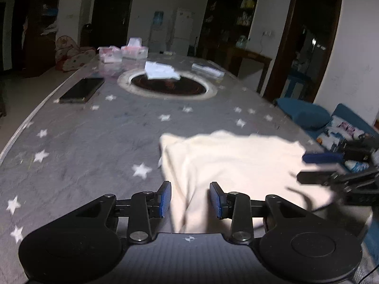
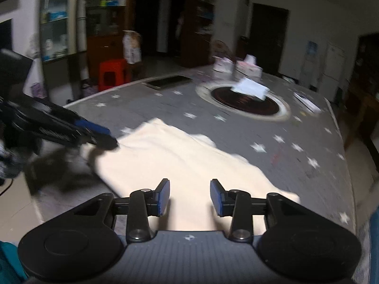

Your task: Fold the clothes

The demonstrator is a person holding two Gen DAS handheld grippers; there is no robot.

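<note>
A cream garment (image 1: 236,163) lies partly folded on the grey star-patterned table cover (image 1: 94,142). My left gripper (image 1: 190,198) is at its near left part; a raised fold of the cloth runs between the blue pads (image 1: 165,197), which stand apart. In the right wrist view the garment (image 2: 177,165) spreads flat under my right gripper (image 2: 189,196), whose jaws are open with nothing pinched. Each gripper shows in the other's view: the right gripper (image 1: 308,168) at the garment's right edge, the left gripper (image 2: 110,137) at its far left corner.
A round dark inset (image 1: 168,84) in mid-table carries a white folded cloth (image 1: 161,71). A dark phone (image 1: 81,90) lies at the left and tissue boxes (image 1: 133,51) at the far end. A blue sofa (image 1: 303,116) is on the right, a red stool (image 2: 113,73) beyond the table.
</note>
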